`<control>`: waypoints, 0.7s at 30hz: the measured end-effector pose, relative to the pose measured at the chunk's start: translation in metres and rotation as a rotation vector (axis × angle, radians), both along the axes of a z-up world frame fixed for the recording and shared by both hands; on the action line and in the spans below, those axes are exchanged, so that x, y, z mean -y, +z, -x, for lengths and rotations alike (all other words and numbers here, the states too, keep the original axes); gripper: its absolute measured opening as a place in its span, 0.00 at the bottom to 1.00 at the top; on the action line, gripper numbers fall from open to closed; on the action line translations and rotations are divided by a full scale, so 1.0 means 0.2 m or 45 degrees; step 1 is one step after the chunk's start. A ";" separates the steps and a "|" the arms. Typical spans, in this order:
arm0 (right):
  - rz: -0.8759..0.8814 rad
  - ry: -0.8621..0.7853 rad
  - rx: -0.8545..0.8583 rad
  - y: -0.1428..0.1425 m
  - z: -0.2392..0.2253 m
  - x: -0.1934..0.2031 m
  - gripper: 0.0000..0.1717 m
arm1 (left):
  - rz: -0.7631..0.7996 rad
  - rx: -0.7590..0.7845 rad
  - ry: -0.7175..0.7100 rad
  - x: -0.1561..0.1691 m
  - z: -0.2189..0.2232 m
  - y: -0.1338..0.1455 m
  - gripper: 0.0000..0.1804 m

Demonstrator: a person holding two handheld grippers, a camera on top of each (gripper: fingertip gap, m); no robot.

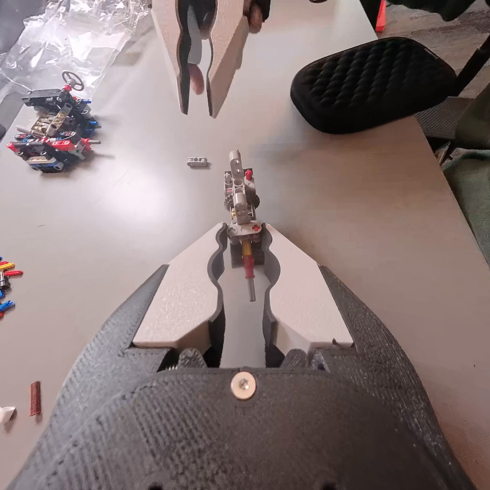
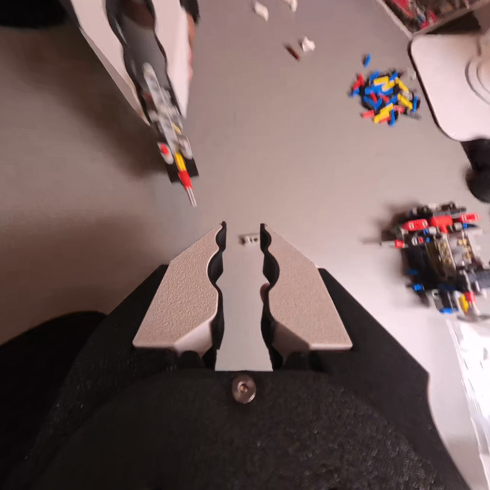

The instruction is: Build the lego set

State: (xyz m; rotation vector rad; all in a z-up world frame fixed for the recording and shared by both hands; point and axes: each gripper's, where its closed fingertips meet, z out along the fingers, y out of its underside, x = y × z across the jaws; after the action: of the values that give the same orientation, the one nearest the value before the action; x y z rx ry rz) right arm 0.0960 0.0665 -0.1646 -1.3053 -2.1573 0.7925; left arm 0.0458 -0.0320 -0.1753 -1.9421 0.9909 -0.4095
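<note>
My left gripper (image 1: pixel 245 230) pinched the grey geared brick assembly (image 1: pixel 240 196); right gripper (image 2: pixel 242 228) hung spread over a small grey connector (image 2: pixel 249 238) on the worktop (image 1: pixel 106 225).

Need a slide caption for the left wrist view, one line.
Left gripper clamps a grey brick assembly above the table; the right gripper hangs open opposite, near a loose grey piece.

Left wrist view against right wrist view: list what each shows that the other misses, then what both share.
Only the left: a black quilted case and clear plastic wrap. Only the right: a white tray beside the full pile of coloured pins. Both: the left gripper clamped on a grey geared assembly, the open right gripper, the small grey connector, the partly built vehicle.
</note>
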 end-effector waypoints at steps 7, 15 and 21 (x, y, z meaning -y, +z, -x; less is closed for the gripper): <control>-0.034 -0.002 0.148 -0.27 -0.01 -0.07 0.22 | 0.011 0.017 0.028 -0.01 0.04 0.00 0.13; -0.114 0.134 0.366 -0.28 0.01 -0.06 0.13 | 0.018 0.027 0.043 -0.02 0.06 0.00 0.13; -0.437 0.274 0.889 -0.23 -0.15 -0.06 0.13 | 0.033 0.051 0.040 -0.02 0.06 0.00 0.13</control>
State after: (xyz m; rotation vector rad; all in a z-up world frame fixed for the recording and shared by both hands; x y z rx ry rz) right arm 0.1270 0.0778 -0.2111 -1.2970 -2.8442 -0.0047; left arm 0.0341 -0.0275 -0.1750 -1.9625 0.9323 -0.4433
